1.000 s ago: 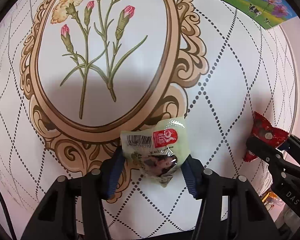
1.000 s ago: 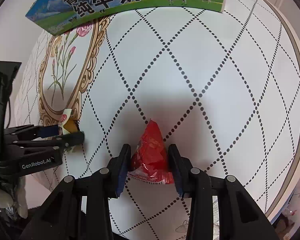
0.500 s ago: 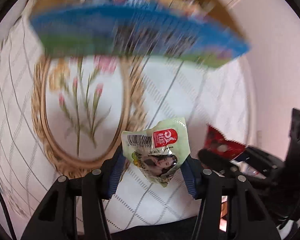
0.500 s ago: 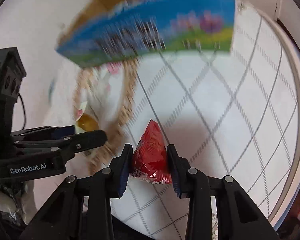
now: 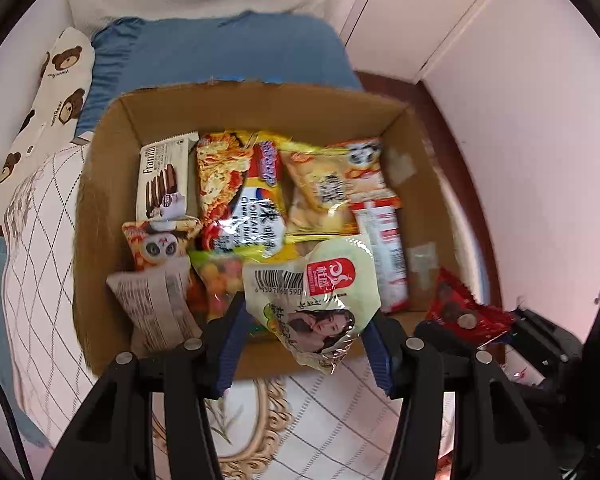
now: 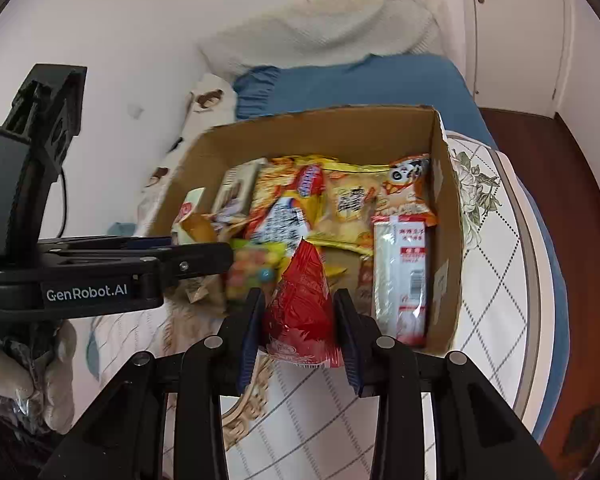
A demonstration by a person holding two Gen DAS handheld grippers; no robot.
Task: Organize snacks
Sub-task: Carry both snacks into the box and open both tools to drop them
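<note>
1. Below, a quilt (image 6: 496, 280) is lying under an open box (image 5: 100, 216) — packets are crowding its floor, a Franzzi pack (image 5: 164, 180) at the far left and a white-red pack (image 5: 384, 256) along the right wall.
2. The left gripper (image 5: 304, 332) is clamping a green pouch (image 5: 316, 300) over the box's near edge.
3. The right gripper (image 6: 300, 328) is squeezing a red packet (image 6: 300, 312) at the near rim — just beside a candy bag (image 6: 250, 270).
</note>
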